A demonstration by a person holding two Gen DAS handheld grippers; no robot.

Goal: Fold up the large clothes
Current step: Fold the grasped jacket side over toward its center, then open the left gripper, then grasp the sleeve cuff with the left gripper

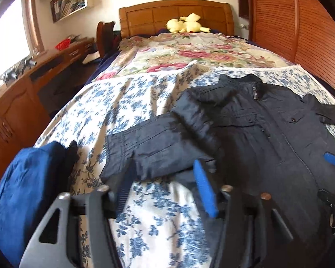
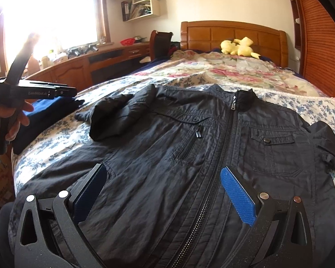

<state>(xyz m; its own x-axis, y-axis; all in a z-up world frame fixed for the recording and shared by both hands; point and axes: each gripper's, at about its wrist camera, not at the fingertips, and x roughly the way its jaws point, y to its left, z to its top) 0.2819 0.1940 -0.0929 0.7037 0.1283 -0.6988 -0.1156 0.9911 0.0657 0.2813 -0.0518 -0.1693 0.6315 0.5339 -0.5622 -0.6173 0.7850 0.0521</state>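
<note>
black jacket [image 2: 212, 151] lying zipped, front up, across the foot half of the bed [image 1: 145, 93], collar toward the headboard [image 2: 234, 35]. one sleeve [image 1: 158, 147] sitting folded in over the chest, near the bed's window-side edge. left gripper [image 1: 165, 189] hanging above that sleeve, jaws standing partly open with nothing in them. right gripper [image 2: 165, 189] hovering over the lower front, jaws spread wide around the zipper, not gripping cloth. judging the step: bringing in the other sleeve [image 2: 328, 147], which is trailing toward the wardrobe-side edge; pinching near the cuff and laying it flat across should be avoiding bunching. hem and far cuff cut off; blue cloth [image 1: 26, 189] at the near corner unclear; left view blurring.
</note>
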